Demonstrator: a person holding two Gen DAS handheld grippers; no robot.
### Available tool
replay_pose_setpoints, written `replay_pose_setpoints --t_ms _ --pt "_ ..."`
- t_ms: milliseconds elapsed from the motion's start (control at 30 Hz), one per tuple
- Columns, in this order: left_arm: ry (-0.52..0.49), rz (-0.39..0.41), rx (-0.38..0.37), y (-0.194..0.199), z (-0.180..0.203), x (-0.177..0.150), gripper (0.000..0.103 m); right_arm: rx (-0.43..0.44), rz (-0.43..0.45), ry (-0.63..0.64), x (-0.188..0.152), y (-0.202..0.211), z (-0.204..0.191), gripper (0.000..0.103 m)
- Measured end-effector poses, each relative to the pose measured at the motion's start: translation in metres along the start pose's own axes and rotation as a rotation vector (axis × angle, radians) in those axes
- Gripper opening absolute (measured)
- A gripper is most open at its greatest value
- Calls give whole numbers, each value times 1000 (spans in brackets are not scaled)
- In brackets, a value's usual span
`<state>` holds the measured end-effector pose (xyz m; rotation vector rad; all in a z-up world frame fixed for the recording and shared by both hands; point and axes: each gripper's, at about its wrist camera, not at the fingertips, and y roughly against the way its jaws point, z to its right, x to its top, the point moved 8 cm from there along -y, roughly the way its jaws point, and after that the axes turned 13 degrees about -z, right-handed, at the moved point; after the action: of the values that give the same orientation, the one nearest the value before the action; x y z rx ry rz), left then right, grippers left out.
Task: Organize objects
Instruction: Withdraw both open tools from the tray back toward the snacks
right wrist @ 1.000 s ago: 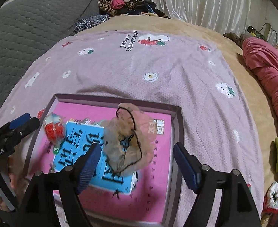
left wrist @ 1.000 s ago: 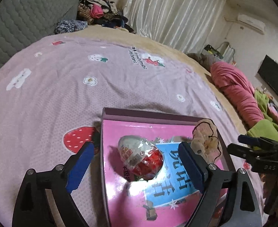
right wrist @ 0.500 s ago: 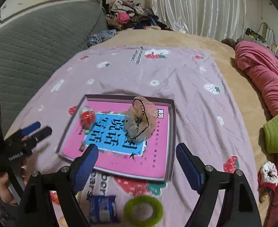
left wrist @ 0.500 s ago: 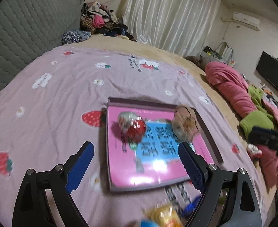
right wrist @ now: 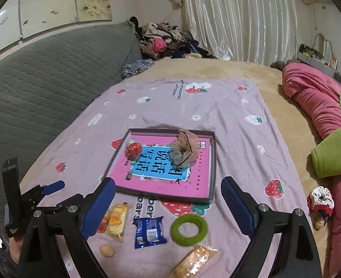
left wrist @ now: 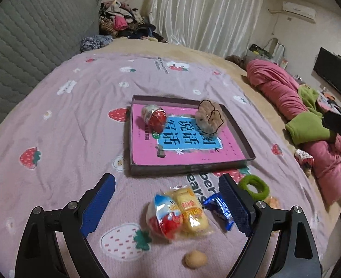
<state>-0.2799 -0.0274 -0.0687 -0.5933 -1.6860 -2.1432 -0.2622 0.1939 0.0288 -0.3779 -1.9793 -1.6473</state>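
Now backed off above the bed, clear of the tray (left wrist: 237, 134), which already carries the foil egg (left wrist: 155, 118) and the brown pouch (left wrist: 211, 117) on its pink lining. Left tool (left wrist: 168, 205) spread wide and empty; right tool (right wrist: 168, 206) wide too, jaws just been opening, nothing between them. Next, probably: pick from the loose items on the blanket (left wrist: 77, 106) just short of the tray. For the left, second foil egg (left wrist: 164, 216) and yellow snack pack (left wrist: 190, 210), lying touching; best taken one at a time, gripped across the narrow width, gently, foil being slippery. For the right, blue packet (right wrist: 150, 231) or green ring (right wrist: 189, 229); ring pinched through one side. Small tan ball (left wrist: 194, 258) likely to roll.
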Motion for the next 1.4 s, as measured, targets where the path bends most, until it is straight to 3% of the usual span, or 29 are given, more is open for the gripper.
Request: replay_pose_setpoints --t_ms 100,267,600,800,1067,1200,1400 --pt "-4 -7 25 12 5 -8 92 -4 15 15 -11 12 -11 94" --pt "7 -16 -3 25 14 -24 92 -29 37 56 -36 23 -28 94" --pt "-5 -9 86 52 15 -52 92 -32 51 93 -71 42 -45 95" --pt "-9 -17 97 58 18 -70 92 -49 42 93 -89 45 -44 95" --pt "-33 -42 105 50 34 -90 92 -201 38 86 -117 36 -28 95" --pt "-42 -58 103 43 42 -101 92 -203 23 66 -131 27 -20 95" --pt "-59 -55 134 39 49 -113 92 -273 43 56 -143 28 -10 95"
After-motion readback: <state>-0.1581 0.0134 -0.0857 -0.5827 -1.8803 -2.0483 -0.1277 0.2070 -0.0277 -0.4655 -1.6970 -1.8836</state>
